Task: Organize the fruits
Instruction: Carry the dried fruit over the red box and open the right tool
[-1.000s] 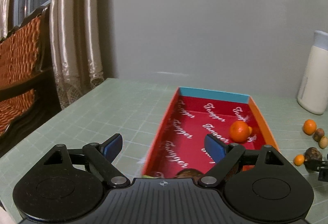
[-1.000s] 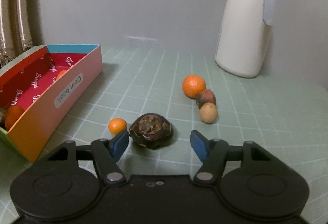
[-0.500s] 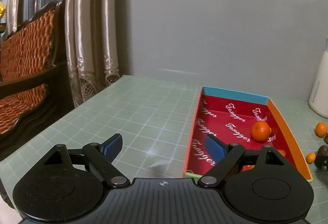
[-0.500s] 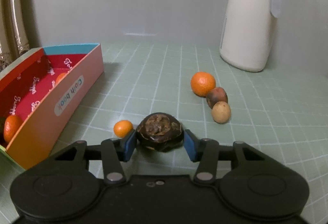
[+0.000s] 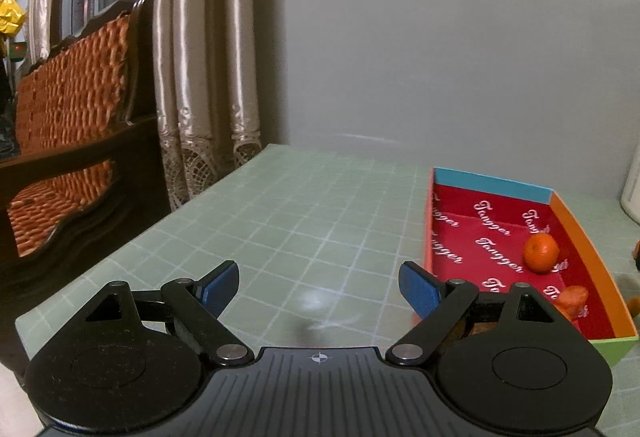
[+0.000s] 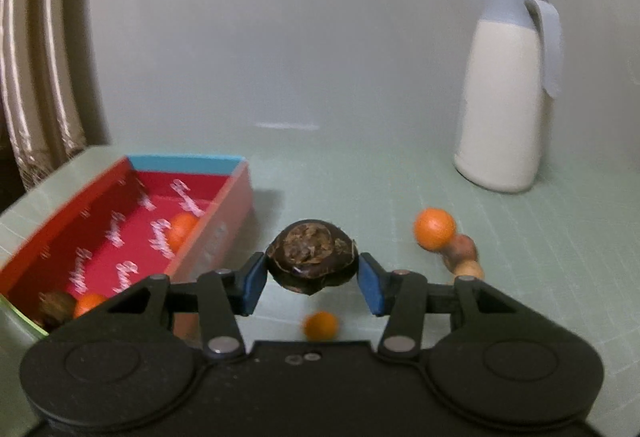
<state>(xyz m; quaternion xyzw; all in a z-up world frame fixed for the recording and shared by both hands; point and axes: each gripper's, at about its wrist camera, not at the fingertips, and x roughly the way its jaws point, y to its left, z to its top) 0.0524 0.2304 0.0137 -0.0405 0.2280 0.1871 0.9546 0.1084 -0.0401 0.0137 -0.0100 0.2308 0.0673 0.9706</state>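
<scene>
Right gripper [image 6: 310, 285] lifts a dark brown, wrinkled round fruit [image 6: 312, 257] above a green gridded table [image 6: 540, 277].

Its blue pads press both sides of the fruit, jaws partly closed, with a tiny orange fruit [image 6: 320, 325] on the table below. The red-lined open cardboard box [image 6: 120, 237], holding oranges, sits to the left. Left gripper [image 5: 320, 287] hangs wide open and empty beside that box.
</scene>
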